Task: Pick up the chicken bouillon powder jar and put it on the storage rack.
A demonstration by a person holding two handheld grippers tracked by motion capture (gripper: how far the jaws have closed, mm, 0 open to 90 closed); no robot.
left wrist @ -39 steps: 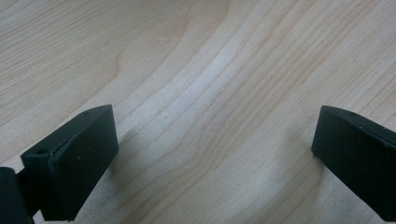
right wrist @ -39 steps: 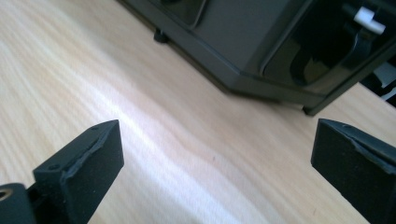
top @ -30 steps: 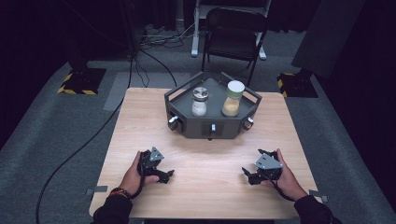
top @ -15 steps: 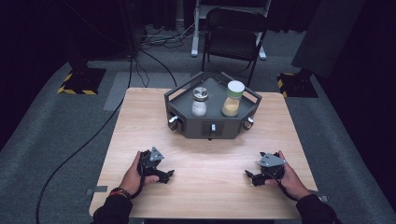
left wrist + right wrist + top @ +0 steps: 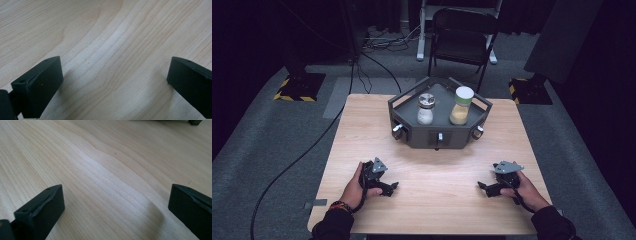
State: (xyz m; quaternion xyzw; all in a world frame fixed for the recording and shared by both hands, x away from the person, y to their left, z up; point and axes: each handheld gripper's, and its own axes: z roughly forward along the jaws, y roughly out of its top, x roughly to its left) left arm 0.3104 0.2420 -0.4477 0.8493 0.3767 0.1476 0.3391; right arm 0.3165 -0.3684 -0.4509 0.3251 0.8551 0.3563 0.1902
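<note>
Claws (image 5: 393,187) (image 5: 482,186) gape over bare table (image 5: 437,170), apart.

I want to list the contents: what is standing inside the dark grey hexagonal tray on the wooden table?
Inside the dark grey hexagonal tray stand two jars: a glass shaker with white powder and a white-lidded jar with yellow powder. The tray wall hides their bases.

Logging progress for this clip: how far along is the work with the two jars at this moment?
Nothing looks done: the white-filled jar and the yellow-filled jar stand upright, side by side in the dark tray. In hand: nothing. The left gripper and right gripper rest low over the bare table, jaws wide apart. All handling of the jars remains.
</note>
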